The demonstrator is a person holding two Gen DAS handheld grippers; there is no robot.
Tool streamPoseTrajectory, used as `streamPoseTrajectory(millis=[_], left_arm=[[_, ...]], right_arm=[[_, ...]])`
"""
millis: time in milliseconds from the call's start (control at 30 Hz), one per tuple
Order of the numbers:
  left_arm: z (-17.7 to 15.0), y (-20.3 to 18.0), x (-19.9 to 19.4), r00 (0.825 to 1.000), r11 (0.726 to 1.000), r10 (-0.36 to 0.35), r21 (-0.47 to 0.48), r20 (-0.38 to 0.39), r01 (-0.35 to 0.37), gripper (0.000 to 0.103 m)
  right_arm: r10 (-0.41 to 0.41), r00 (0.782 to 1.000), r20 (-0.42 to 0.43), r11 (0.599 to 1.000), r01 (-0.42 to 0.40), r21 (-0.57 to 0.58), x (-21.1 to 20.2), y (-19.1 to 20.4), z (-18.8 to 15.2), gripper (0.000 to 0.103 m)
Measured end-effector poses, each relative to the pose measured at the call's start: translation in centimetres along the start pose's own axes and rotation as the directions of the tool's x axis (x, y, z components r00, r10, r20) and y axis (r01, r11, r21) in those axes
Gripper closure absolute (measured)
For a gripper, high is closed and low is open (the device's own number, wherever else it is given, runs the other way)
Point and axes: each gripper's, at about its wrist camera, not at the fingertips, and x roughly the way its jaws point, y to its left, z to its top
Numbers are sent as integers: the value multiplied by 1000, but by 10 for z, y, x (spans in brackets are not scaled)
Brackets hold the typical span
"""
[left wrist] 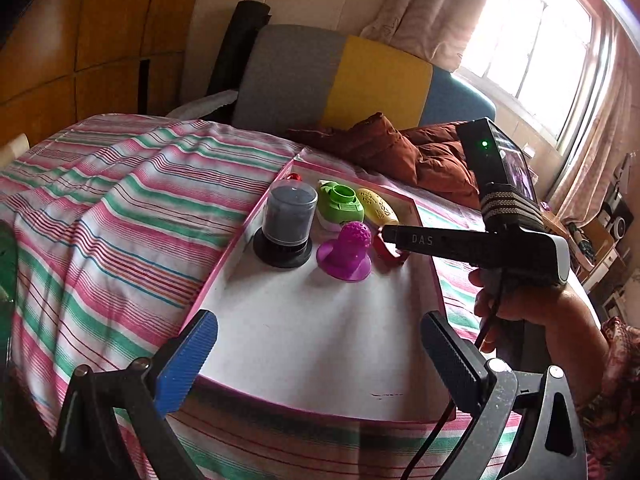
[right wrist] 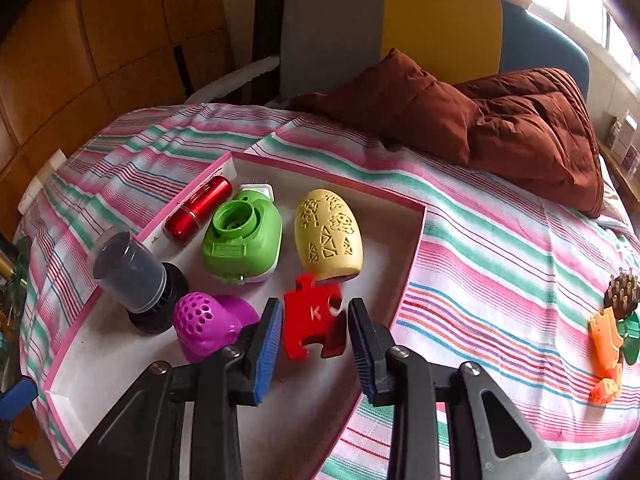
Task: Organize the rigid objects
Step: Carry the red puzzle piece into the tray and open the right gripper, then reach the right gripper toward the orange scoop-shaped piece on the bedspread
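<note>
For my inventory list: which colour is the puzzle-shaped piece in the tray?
Red puzzle piece, clearest in the right wrist view.

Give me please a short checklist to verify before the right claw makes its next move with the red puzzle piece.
1. Red puzzle piece between right claw fingers: ok.
2. Fingers gripping the piece: not ok, gaps show on both sides.
3. Piece inside pink-rimmed tray: ok.
4. Purple perforated toy clear of the left finger: cannot tell, very close.
5. Left claw out of the way: ok, open at the near tray edge.
6. Piece lying flat: cannot tell.
</note>
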Motion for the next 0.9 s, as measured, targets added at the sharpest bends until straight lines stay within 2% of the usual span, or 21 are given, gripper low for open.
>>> streamPoseTrajectory(millis=[233, 367, 533, 700, 900], left_arm=[[-1, 0, 0, 1000, 1000, 0, -4, -3, 0, 1], [-3, -4, 0, 1000, 1000, -11, 9, -4, 11, 1], [-5, -11, 0, 997, 997, -69, 21, -17, 69, 1], [-10, -24, -1, 997, 995, -78, 63, -21, 79, 1], [-14, -38, -8, 994, 989, -105, 100, -1, 105, 1]], right_arm=[[12, 996, 93, 998, -18, 62, -32, -10, -16, 67], [-3, 994, 112, 998, -5, 68, -50, -14, -31, 67], [-22, 996, 88, 994, 12, 107, -60, -27, -52, 67], [-20, 999, 41, 983, 12, 185, -63, -52, -79, 67], [-69, 997, 21, 970, 63, 233, -73, -81, -107, 67]])
